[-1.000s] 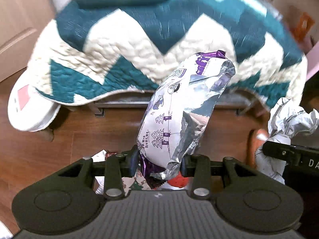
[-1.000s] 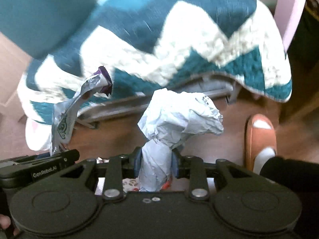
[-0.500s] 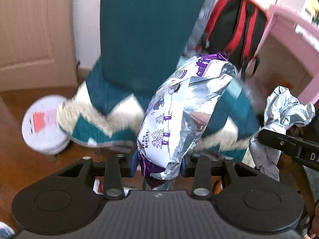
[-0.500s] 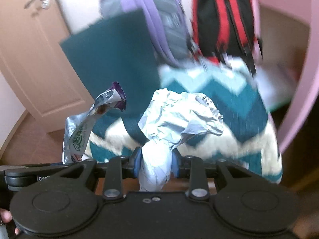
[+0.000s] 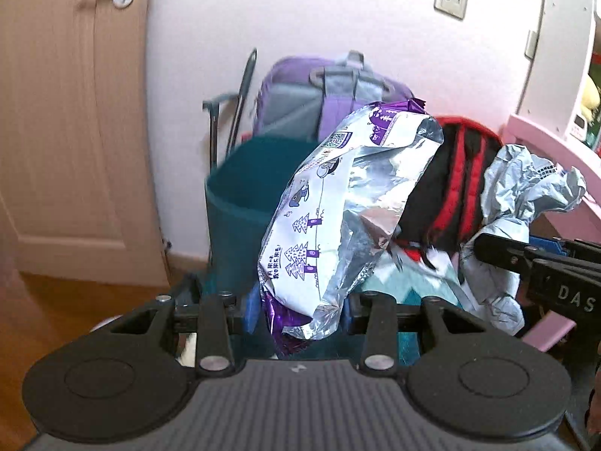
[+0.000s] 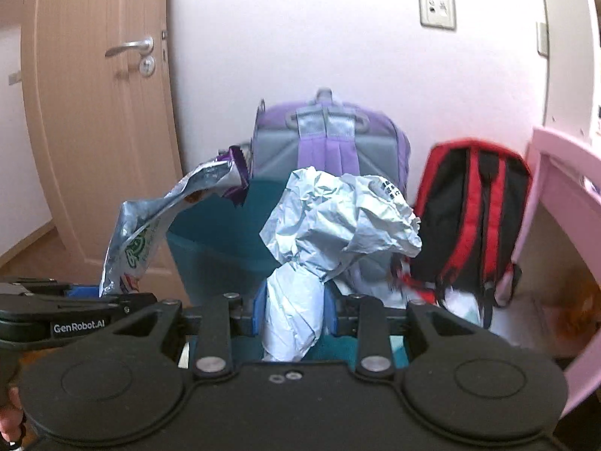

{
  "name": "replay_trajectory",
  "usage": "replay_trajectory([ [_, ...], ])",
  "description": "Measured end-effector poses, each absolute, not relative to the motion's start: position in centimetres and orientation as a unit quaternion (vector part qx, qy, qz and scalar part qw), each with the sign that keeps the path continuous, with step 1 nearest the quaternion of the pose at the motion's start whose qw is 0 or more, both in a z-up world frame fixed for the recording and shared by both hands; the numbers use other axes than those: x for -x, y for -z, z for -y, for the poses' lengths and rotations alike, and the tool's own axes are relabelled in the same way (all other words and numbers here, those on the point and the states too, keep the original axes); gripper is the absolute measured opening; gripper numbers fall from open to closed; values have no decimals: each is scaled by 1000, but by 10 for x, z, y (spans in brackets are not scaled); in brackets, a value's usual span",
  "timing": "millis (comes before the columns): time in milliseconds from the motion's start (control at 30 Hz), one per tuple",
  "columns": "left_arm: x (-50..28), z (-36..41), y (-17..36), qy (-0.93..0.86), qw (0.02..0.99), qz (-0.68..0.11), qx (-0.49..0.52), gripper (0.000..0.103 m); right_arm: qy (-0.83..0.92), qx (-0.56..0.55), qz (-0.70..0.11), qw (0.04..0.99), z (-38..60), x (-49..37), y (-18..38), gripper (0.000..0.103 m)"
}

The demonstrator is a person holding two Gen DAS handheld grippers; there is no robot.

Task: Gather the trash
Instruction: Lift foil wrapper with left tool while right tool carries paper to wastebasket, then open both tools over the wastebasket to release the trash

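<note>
- Left gripper (image 5: 302,310): jaws clamped on a foil snack wrapper (image 5: 345,210), which stands up from them.
- Teal bin (image 6: 221,240): just ahead of both jaws; I'd carry each piece fully over its rim before opening.
- Right gripper (image 6: 293,310): jaws clamped on crumpled silver paper (image 6: 338,225); release one side at a time.
</note>
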State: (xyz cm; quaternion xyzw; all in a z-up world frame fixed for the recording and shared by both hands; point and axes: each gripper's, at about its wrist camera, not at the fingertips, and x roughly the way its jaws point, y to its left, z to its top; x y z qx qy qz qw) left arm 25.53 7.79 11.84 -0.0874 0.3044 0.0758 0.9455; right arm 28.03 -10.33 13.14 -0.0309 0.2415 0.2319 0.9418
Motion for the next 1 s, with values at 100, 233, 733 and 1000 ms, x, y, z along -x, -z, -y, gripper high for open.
replay_trajectory([
  [100,-281,-86,-135,-82,948,-299,75,40,-231,30,-234,944,88,-304,-143,30],
  [233,-313,-101,-146,-85,948,-298,75,40,-231,20,-230,945,73,-334,-154,30],
  [733,-408,-130,-106,-80,922,-377,38,40,-243,45,-286,926,17,-419,-109,31],
  [1000,-431,-133,-87,-77,911,-404,29,51,-241,57,-317,915,8,-432,-87,34],
])
